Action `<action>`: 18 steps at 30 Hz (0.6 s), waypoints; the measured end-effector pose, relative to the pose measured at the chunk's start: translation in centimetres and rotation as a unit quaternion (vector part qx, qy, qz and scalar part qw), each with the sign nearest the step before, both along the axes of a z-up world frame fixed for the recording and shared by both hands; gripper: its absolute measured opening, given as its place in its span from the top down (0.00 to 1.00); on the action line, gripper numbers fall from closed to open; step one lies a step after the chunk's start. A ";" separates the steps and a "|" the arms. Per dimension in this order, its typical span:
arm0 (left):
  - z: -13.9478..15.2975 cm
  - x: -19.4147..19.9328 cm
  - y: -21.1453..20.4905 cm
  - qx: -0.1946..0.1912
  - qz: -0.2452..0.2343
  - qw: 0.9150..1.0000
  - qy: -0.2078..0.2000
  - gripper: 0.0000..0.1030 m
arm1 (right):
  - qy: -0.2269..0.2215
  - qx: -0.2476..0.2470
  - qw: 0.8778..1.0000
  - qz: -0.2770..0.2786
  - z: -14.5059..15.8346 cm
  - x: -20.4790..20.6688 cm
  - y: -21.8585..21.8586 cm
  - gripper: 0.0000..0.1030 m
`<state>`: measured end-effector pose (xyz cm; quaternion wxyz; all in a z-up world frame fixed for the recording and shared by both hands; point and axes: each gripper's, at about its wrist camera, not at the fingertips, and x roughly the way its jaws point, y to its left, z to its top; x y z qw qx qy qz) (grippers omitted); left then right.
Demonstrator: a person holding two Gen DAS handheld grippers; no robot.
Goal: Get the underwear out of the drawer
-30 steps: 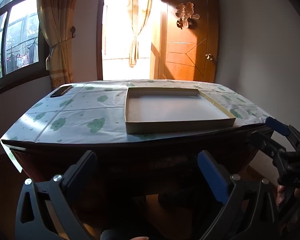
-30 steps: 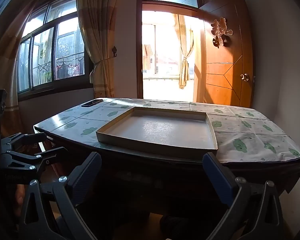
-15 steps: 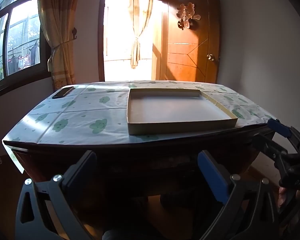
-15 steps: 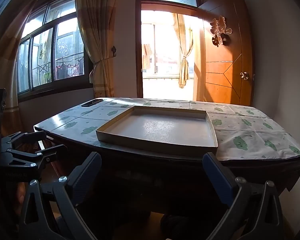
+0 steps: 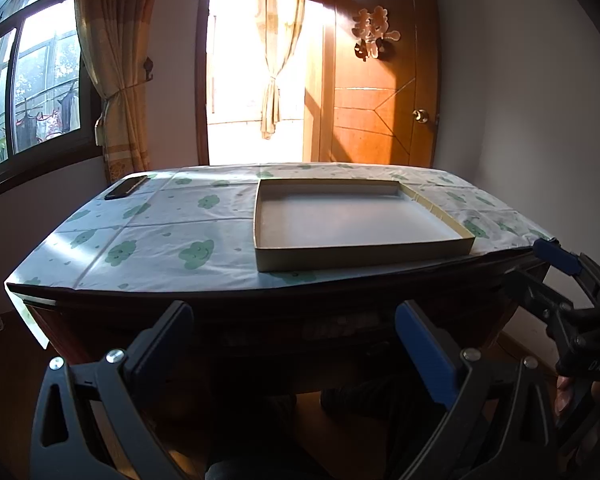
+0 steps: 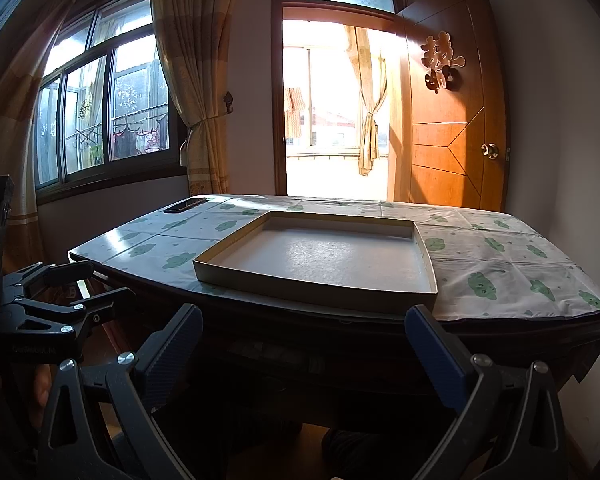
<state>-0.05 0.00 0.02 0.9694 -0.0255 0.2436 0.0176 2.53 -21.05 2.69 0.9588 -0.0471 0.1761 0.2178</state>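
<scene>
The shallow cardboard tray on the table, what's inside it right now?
Nothing shows inside the shallow cardboard tray: its pale floor is bare in both views. Its near wall hides a thin strip of floor. No underwear is visible.

Table front (image 5: 324,328) lies in deep shadow — drawer (if any) indiscernible

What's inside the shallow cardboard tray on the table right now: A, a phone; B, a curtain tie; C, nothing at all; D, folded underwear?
C: the tray shows only its bare floor in both wrist views, while the phone lies apart on the tablecloth near the far left corner.
</scene>
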 end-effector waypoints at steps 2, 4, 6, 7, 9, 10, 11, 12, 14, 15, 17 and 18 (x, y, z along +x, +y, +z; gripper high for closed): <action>0.0 0.0 0.0 0.000 0.000 1.000 0.000 0.00 | 0.000 0.000 1.000 0.000 0.0 0.0 0.0 0.00; 0.0 0.0 0.0 0.000 0.000 1.000 0.000 0.00 | 0.000 0.000 1.000 0.000 0.0 0.0 0.0 0.00; 0.0 0.0 0.0 0.000 0.000 1.000 0.000 0.00 | 0.000 0.000 1.000 0.000 0.0 0.0 0.0 0.00; 0.0 0.0 0.0 0.000 0.000 1.000 0.000 0.00 | 0.000 0.000 1.000 0.000 0.0 0.0 0.0 0.00; 0.0 0.0 0.1 -0.001 0.001 1.000 -0.001 0.00 | 0.000 0.000 1.000 0.000 0.0 0.0 0.0 0.00; 0.1 0.0 0.2 -0.002 0.001 1.000 -0.001 0.00 | 0.000 0.000 1.000 0.000 0.0 0.0 0.0 0.00; 0.1 0.0 0.2 -0.002 0.002 1.000 -0.001 0.00 | 0.000 0.000 1.000 0.000 0.0 0.0 0.0 0.00; 0.1 0.0 0.3 -0.001 0.003 1.000 -0.001 0.00 | -0.001 0.000 1.000 0.000 0.0 0.0 0.0 0.00; 0.1 0.0 0.3 -0.001 0.003 1.000 -0.001 0.00 | 0.000 0.000 1.000 0.000 -0.1 0.0 0.0 0.00; 0.1 0.0 0.3 -0.001 0.003 1.000 -0.002 0.00 | 0.000 0.000 1.000 0.000 0.0 0.0 0.0 0.00; 0.1 0.0 0.3 -0.001 0.003 1.000 -0.002 0.00 | 0.000 0.000 1.000 0.000 0.0 0.0 0.0 0.00; 0.1 0.0 0.3 -0.001 0.003 1.000 -0.002 0.00 | 0.000 0.000 1.000 0.000 -0.1 0.0 0.0 0.00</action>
